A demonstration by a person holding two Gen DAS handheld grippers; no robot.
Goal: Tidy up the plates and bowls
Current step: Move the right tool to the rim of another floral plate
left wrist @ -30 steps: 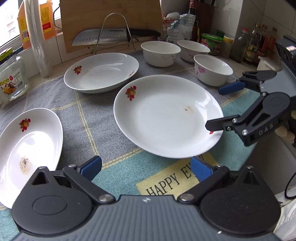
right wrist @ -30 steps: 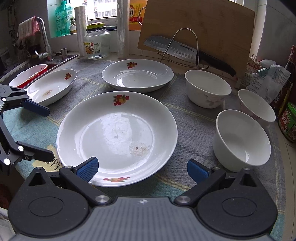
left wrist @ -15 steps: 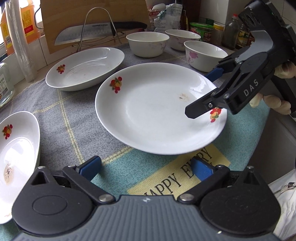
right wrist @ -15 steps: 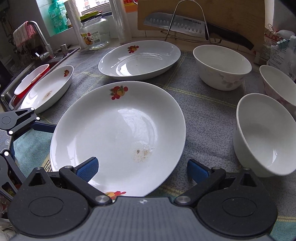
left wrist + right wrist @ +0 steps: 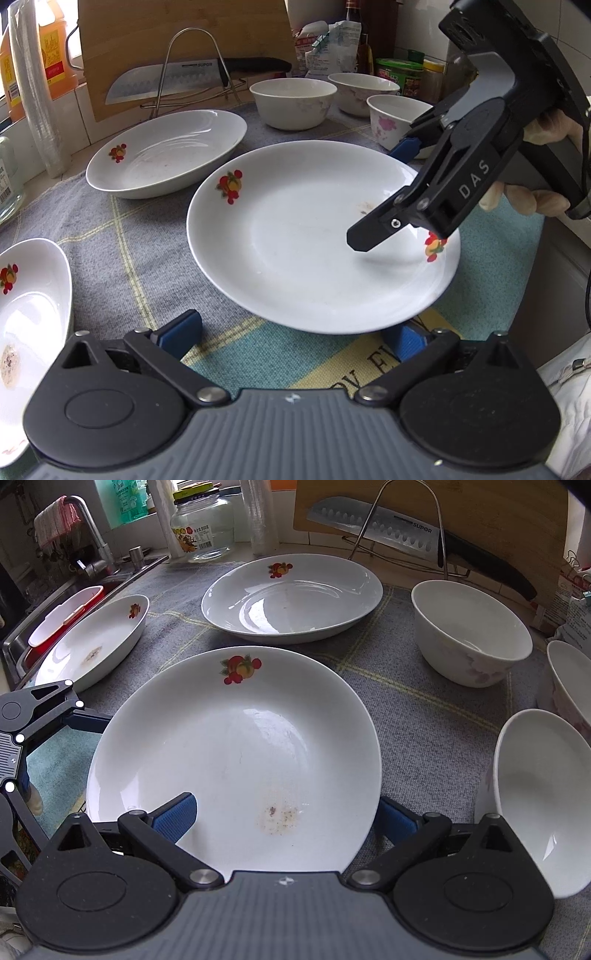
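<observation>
Plates and bowls lie spread on the cloth-covered counter (image 5: pixel 424 716); the nearest round plate (image 5: pixel 236 746) sits in the middle, its near rim between the spread fingers of the right gripper (image 5: pixel 284 812). One finger seems above the rim and one beside it, though I cannot tell about contact. A shallow pinch could let the glazed plate slip or tip. The left gripper (image 5: pixel 291 328), also spread, waits near its other edge.

A cloth-covered counter (image 5: pixel 424 716) bears three plates (image 5: pixel 236 753) and three bowls (image 5: pixel 472 631).
</observation>
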